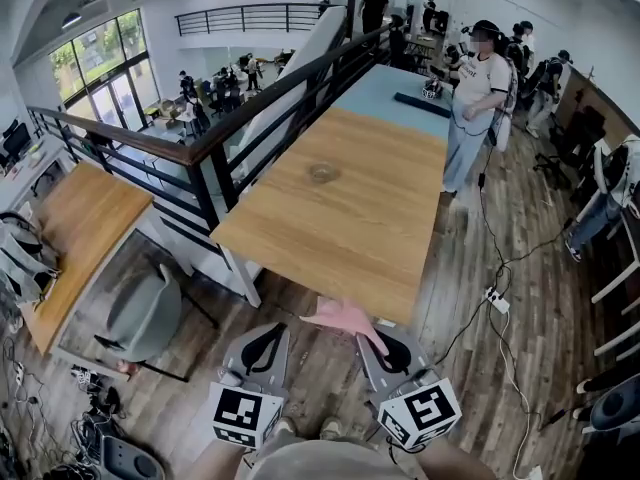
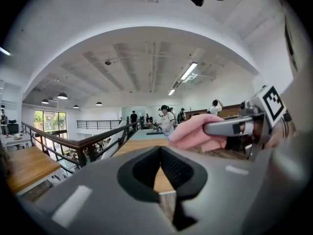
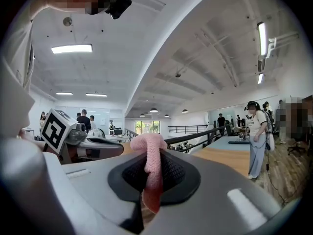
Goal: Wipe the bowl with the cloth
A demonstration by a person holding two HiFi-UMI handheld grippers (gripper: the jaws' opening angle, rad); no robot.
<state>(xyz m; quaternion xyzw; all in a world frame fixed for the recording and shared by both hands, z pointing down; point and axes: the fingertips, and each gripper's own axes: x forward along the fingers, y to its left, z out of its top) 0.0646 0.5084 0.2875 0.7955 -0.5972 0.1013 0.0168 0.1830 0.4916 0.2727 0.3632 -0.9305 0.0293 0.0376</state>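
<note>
Two grippers in play here, both low in the head view over the wood floor [image 1: 470, 398], short of the counter's near edge; the left gripper [image 1: 264, 349] is closed with nothing in it, its jaws meeting on bare air in its own view. One bowl [image 1: 323, 172], clear-looking, sits alone around the middle of the one long wooden counter [image 1: 340, 230], well apart from both grippers; nothing's touching it. One pink cloth [image 1: 345, 317], and it's pinched in the right gripper [image 1: 392, 352]; in the right gripper view the jaws are clamped on it, with a fold poking up above them and a tail hanging below. The cloth flops out toward the counter's near edge; looks like it's in the air rather than lying on the wood, though I can't say for sure. Further right, one person [image 1: 478, 88] stands just beside the counter's far end; more people behind, too small to count.
</note>
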